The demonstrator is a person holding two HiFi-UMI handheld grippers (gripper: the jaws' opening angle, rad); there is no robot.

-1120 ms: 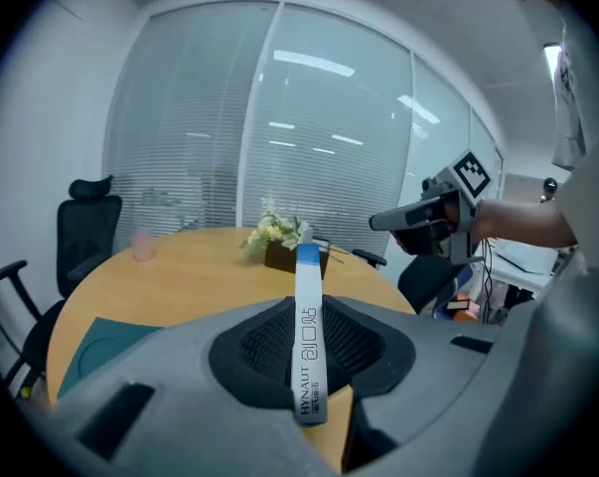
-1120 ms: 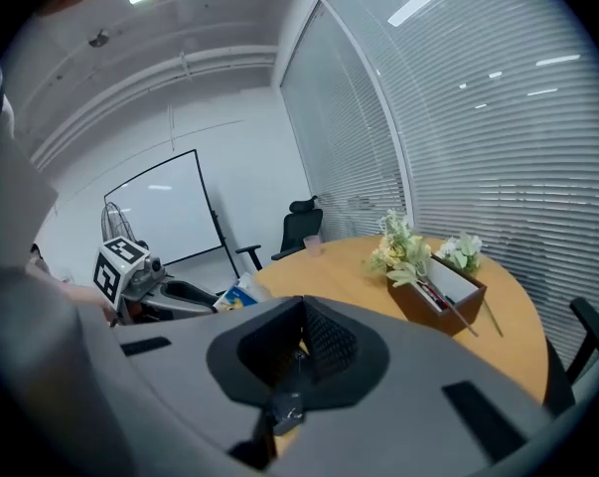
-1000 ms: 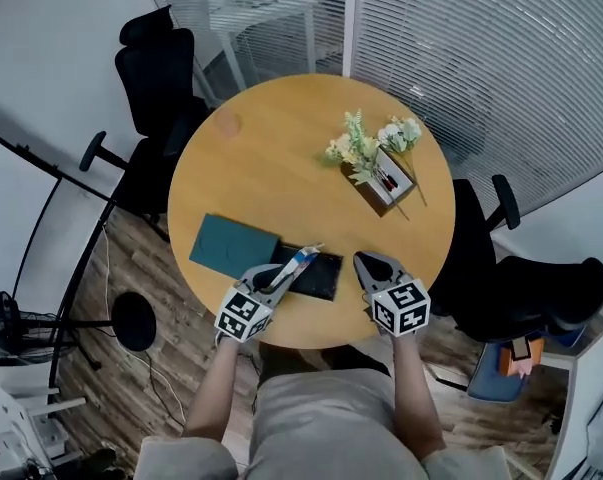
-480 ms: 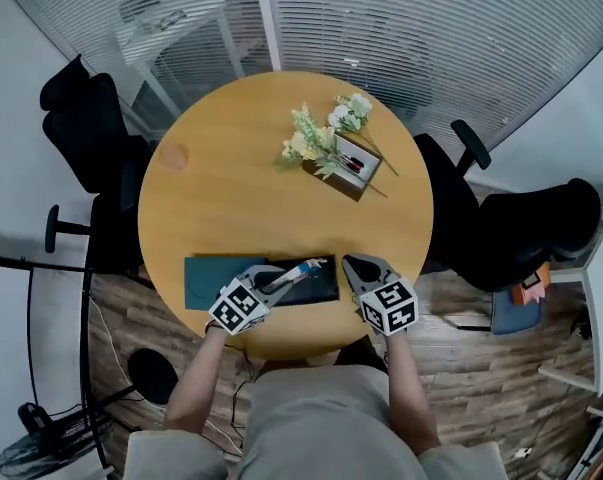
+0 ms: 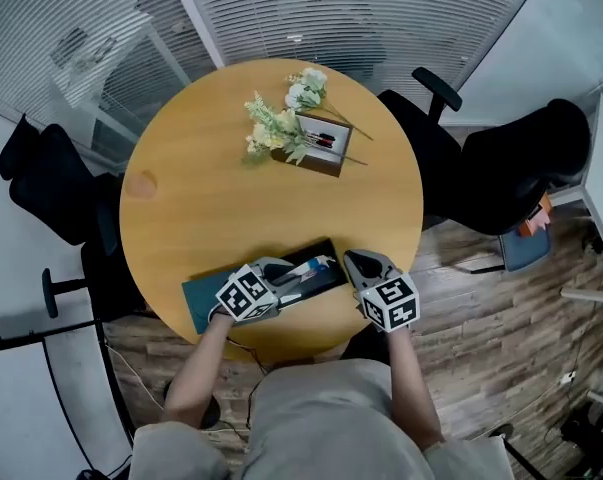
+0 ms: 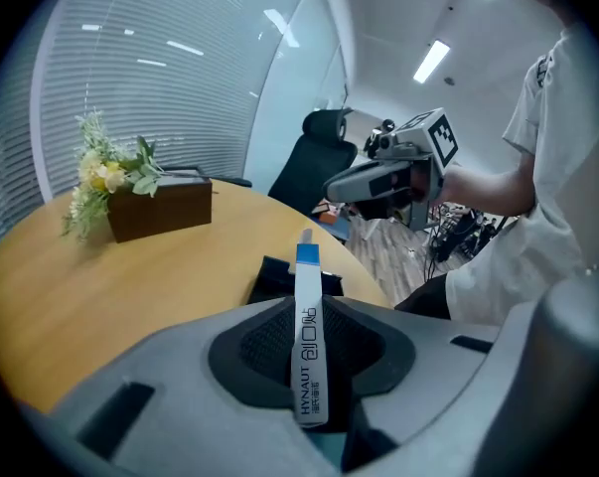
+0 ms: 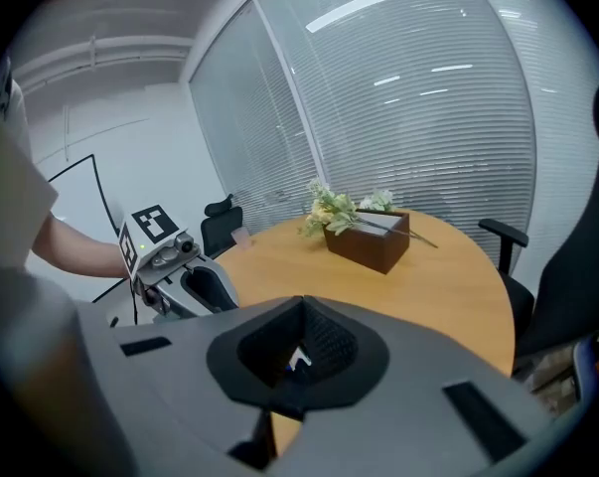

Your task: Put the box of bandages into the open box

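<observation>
One slim white-and-blue bandage box is pinched edge-on in the left tool, over the shallow black open box. I'd tip it flat and lower before releasing; the right tool is closed, empty.

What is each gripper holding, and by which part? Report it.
Left gripper: flat white-and-blue bandage box, clamped by its near white end. Right gripper: nothing, jaws together.

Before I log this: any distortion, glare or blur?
Head view: sharp, but fisheye bows the blinds. Left gripper view: black vignette corners, ceiling lights blown out, print on the box of bandages legible. Right gripper view: vignette, light streaks on the glass wall.
</observation>
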